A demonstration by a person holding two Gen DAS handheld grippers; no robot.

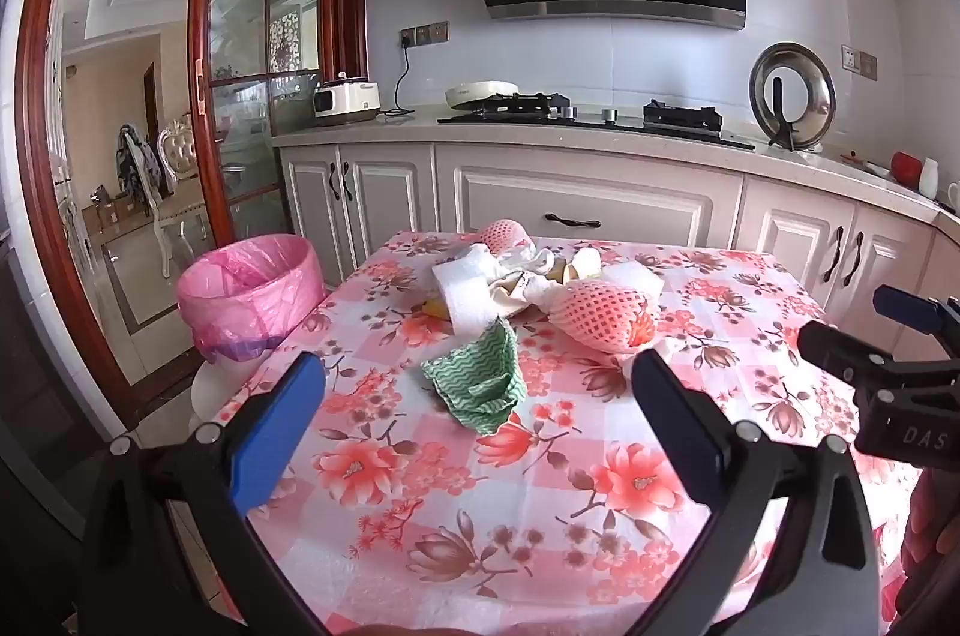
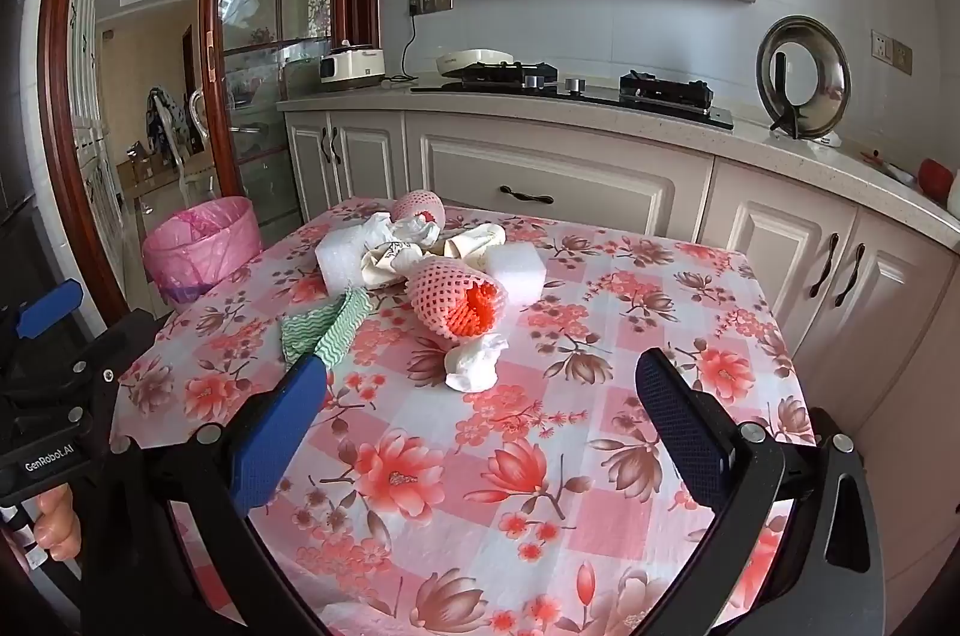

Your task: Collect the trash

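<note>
Trash lies heaped at the far middle of the floral table: a pink foam fruit net, a second net behind, white foam blocks, crumpled white wrappers and a green wavy cloth. My left gripper hovers open just short of the green cloth, nothing between its fingers. The right wrist view shows the same pile, with the net, the cloth and a white tissue wad. My right gripper is open over the table, near the tissue wad, holding nothing.
A bin lined with a pink bag stands on the floor off the table's far left corner. Kitchen cabinets and a counter with a stove run behind the table. The right gripper's body shows at the right edge.
</note>
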